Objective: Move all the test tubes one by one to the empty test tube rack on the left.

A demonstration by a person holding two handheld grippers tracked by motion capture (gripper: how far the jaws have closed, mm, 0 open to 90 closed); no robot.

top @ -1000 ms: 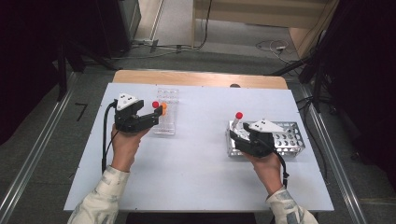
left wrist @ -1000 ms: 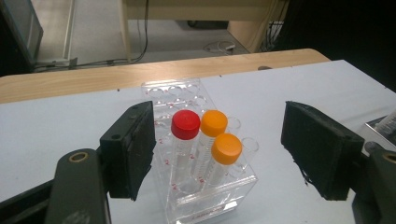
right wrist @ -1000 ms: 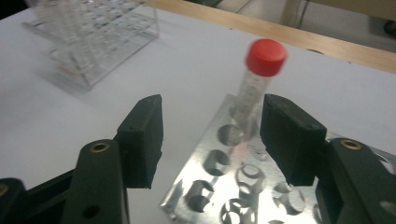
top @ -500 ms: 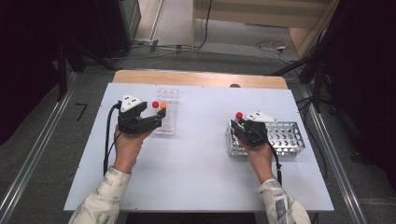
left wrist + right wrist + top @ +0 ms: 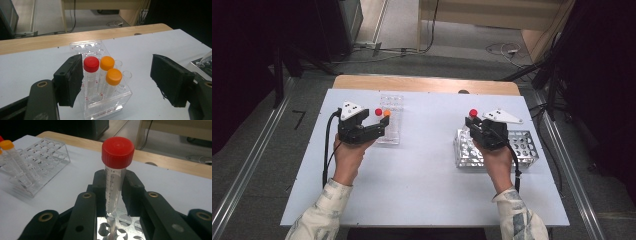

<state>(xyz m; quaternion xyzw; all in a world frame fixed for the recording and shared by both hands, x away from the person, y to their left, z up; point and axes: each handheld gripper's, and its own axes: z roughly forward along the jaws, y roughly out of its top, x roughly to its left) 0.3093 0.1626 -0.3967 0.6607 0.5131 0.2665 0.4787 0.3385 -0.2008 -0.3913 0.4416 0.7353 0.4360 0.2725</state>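
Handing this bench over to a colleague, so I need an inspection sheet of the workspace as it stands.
Surface: white table, wooden strip along its far edge.
Job's things: red-capped tube over the metal rack; clear rack holding one red-capped and two orange-capped tubes.
Clutter: nothing seen.
Grippers: right gripper has just closed on the red-capped tube, its bottom end at the metal rack's holes; left gripper open, fingers either side of the clear rack, not pressing it.
Cables: one trails from each gripper along the forearm; more lie on the floor beyond the table.
Surroundings: grey floor, metal rails on both sides, dark equipment behind.
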